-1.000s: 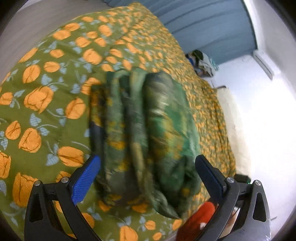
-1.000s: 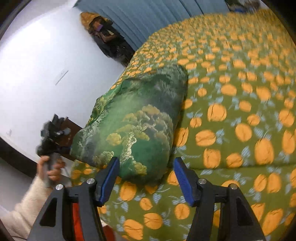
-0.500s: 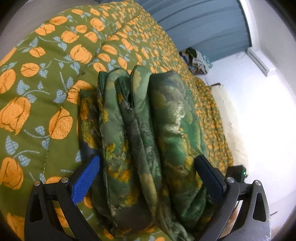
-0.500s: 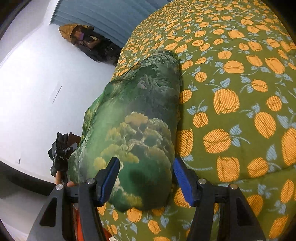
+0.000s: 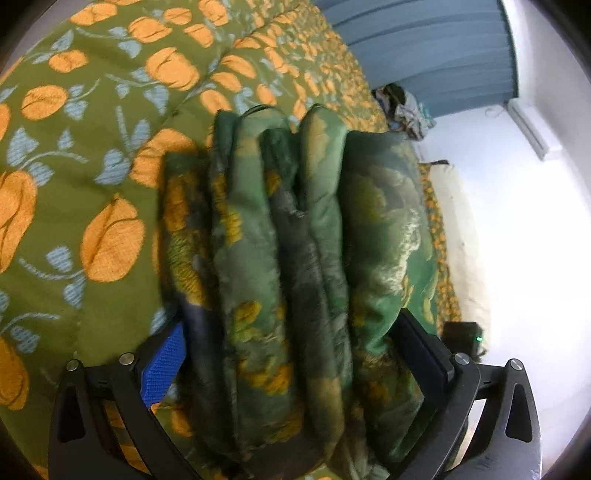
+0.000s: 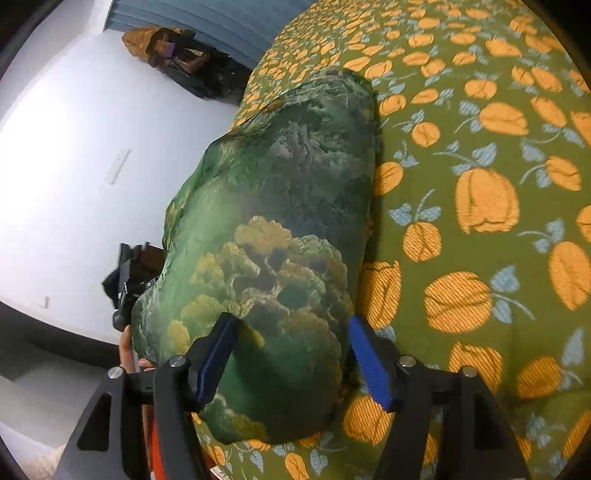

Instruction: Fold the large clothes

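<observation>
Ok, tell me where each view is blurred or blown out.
Left wrist view: the folded green garment is motion-smeared, worst along its left edge, and the white wall at right is overexposed. Right wrist view: the garment is sharp, the wall at left glares white; both views bend strongly at the edges.

A bed [image 5: 92,122] carries everything, covered by an olive spread [image 6: 480,110] printed with orange fruit and pale blue leaves. Directly on the spread lies one folded green garment [image 5: 280,229], a thick bundle of several layers stacked edge-up in the left wrist view. In the right wrist view the garment [image 6: 280,206] runs along the bed's edge, its near end at the near corner, its far end pointing toward the blue curtain [image 6: 207,22].
</observation>
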`<state>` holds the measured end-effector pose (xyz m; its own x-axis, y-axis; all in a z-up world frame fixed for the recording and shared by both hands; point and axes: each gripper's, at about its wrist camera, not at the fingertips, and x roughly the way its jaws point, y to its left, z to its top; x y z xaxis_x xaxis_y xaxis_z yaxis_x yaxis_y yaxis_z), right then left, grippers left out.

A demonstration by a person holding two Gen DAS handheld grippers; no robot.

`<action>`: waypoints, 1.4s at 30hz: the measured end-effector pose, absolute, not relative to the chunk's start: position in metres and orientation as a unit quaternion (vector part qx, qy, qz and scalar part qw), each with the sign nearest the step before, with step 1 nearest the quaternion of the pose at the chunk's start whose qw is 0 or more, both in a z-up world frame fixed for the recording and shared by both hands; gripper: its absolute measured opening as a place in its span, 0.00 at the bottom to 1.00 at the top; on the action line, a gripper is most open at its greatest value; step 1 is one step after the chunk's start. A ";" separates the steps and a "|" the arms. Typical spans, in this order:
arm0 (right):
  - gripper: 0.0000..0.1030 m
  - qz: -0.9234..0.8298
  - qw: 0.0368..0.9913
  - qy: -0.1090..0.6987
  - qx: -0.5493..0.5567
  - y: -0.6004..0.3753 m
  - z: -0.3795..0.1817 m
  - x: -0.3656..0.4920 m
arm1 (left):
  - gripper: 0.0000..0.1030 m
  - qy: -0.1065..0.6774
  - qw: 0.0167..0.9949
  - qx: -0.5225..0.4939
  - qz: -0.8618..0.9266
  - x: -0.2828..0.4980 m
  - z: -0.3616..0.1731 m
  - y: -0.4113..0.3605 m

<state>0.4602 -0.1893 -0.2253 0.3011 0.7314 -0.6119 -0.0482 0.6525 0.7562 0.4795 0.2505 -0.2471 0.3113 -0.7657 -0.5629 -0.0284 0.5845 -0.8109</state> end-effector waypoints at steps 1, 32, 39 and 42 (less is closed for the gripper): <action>0.66 0.272 0.732 0.526 0.336 -0.192 -0.228 0.463 | 1.00 0.526 0.716 -0.379 -0.258 0.480 -0.249 0.250; 0.66 0.388 0.792 0.418 0.219 -0.153 -0.145 0.508 | 0.60 0.488 0.762 -0.303 -0.299 0.539 -0.159 0.186; 0.66 0.384 0.784 0.426 0.238 -0.169 -0.166 0.562 | 0.60 0.494 0.768 -0.288 -0.287 0.602 -0.176 0.172; 0.66 0.377 0.773 0.447 0.246 -0.174 -0.189 0.587 | 0.60 0.513 0.765 -0.278 -0.273 0.620 -0.203 0.164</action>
